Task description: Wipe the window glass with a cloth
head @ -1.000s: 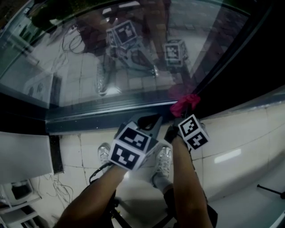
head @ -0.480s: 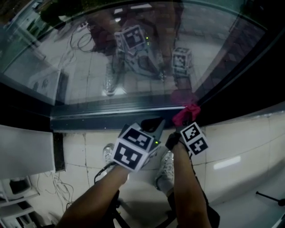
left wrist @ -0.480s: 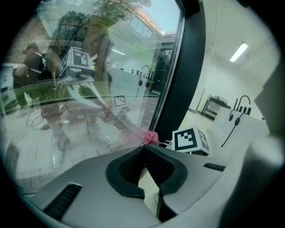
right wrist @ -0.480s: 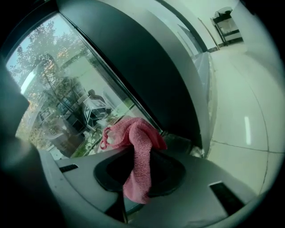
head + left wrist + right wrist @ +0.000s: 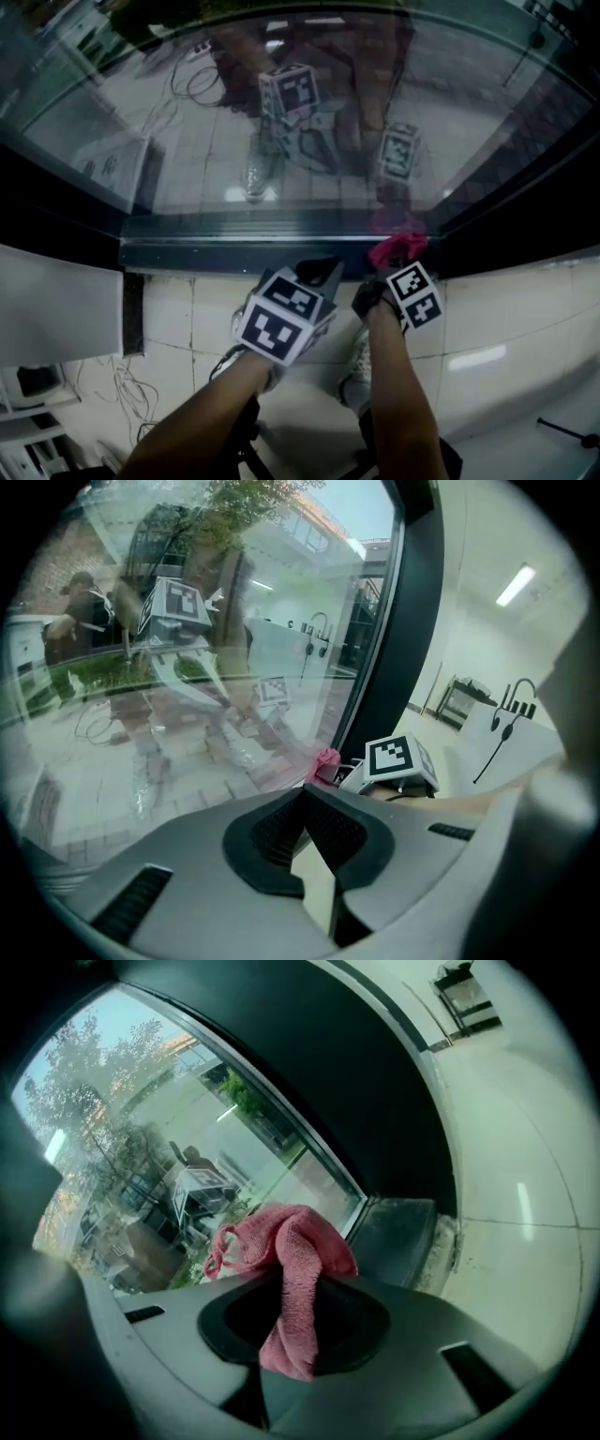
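Clamping pink cloth (image 5: pixel 292 1258) w/ R gripper (image 5: pixel 294 1309), low by window glass (image 5: pixel 469 112).

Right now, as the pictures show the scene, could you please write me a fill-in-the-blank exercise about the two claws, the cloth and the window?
1. The cloth is clamped in the ____ claw.
2. The colour of the cloth is ____.
3. The left claw is shut and holds ____.
4. The window glass mirrors the square-marked ____ of both claws.

Missing words: right; pink; nothing; cubes.
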{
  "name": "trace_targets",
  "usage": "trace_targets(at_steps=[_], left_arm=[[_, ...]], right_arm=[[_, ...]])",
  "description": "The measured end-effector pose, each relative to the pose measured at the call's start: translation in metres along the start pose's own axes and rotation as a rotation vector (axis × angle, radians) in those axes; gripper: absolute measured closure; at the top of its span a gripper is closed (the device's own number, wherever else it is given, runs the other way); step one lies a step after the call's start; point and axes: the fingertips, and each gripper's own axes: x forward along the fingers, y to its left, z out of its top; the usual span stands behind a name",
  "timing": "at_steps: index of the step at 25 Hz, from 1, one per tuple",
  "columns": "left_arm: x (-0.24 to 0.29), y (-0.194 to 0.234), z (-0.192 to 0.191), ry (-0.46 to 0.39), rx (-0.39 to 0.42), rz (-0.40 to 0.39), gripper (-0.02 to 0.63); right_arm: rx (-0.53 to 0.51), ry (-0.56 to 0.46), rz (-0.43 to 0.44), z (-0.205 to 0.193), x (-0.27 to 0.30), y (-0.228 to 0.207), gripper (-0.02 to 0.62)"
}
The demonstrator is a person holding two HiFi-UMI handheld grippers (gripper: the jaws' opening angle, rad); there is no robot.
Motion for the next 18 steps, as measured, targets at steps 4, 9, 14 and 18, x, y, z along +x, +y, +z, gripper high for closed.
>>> trace_targets(at_steps=[4, 9, 14, 18], left_arm=[[-0.006, 0.004, -0.003, -0.009, -0.011, -0.003, 0.603], [-0.019, -0.002, 0.019, -0.072, -0.016, -0.002, 0.603], [-0.034, -0.003, 0.033, -0.098, -0.003, 0.013, 0.604], [-0.054, -0.006, 0.048, -0.126, 0.023, 0.027, 0.604]], right_arm=[[0.023, 0.01, 0.019, -0.002, 0.0, 0.007, 0.529], [0.018, 0.019, 0.056, 0.003, -0.014, 0.031, 0.531], [-0.002, 0.001, 0.112, 0.017, -0.033, 0.062, 0.531], [-0.025, -0.025, 0.154, 0.034, -0.051, 0.088, 0.531]])
